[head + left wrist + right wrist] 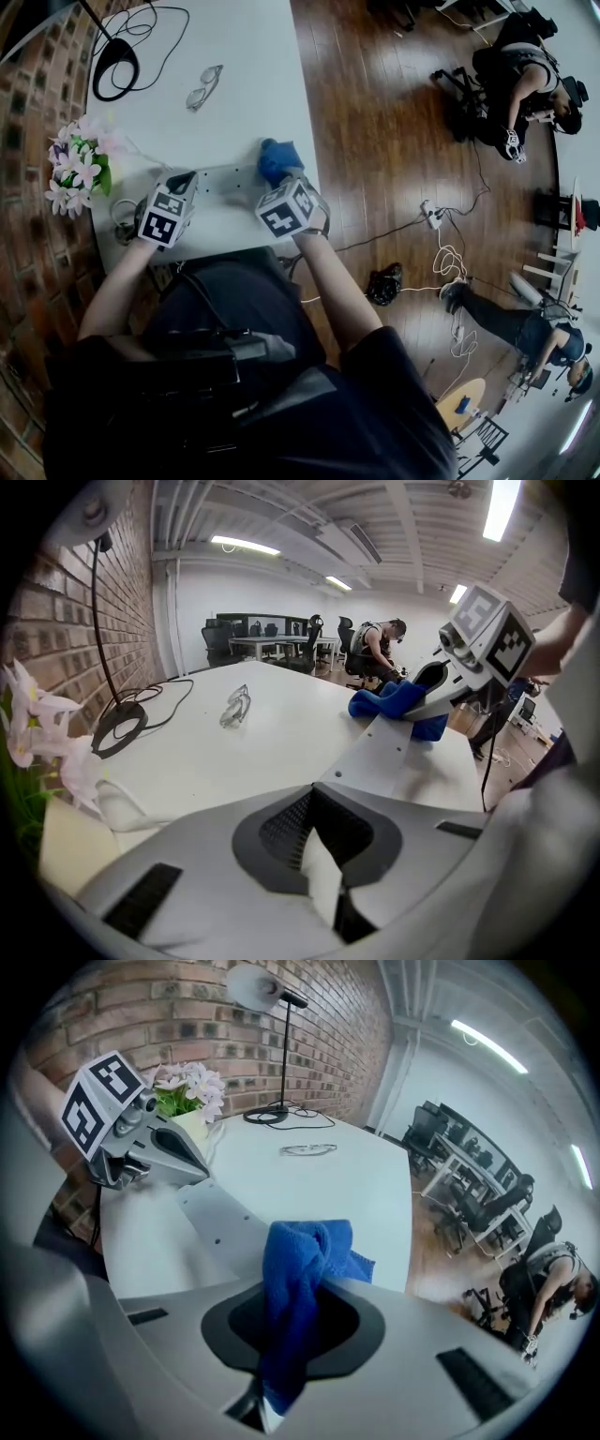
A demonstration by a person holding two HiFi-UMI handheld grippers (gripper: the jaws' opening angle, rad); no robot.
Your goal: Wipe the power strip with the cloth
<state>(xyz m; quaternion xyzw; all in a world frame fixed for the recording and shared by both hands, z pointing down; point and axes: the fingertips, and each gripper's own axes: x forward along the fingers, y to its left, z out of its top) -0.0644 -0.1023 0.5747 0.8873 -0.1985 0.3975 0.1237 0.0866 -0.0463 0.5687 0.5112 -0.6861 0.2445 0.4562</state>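
desk (244, 56), white and smooth-topped, carries a long white plastic power strip (220, 178) lying flat near its front edge. the left gripper (183, 178) has its jaws pressed together, and its dark tip sits at the strip's left end (whether it bears down on the strip i cannot tell). the right gripper (272, 178) pinches a crumpled blue terry cloth (300, 1269); the cloth runs between the jaws and bunches out past their tips onto the strip's other end, touching it. both grippers point steeply down, each with its marker cube towards the person.

further back on the desk lie a pair of clear safety glasses (203, 86), well apart from the strip, and the black round base of a desk lamp (114, 70) with its cable looped beside it. a bunch of pink and white flowers (80, 164) stands at the desk's left edge against a brick wall, near the left gripper. beyond the desk is a dark wooden floor (375, 112) with cables, where other people are seated.
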